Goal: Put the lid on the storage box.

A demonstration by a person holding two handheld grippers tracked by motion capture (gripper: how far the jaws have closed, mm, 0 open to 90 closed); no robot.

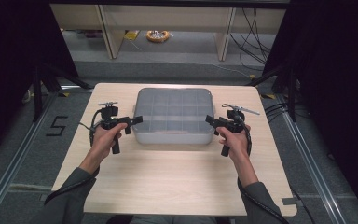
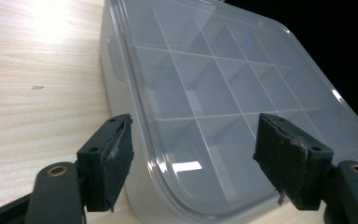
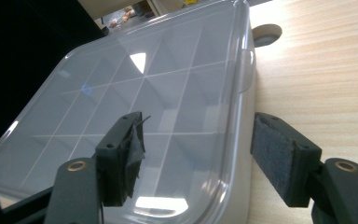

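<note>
Two grippers are held wide open with nothing gripped: the left gripper (image 1: 137,119) is poised at the near left corner of the clear lidded box (image 1: 174,115), the right gripper (image 1: 209,119) at its near right corner. The box, divided into compartments, is set at the middle of the pale wooden tabletop (image 1: 177,177).
</note>
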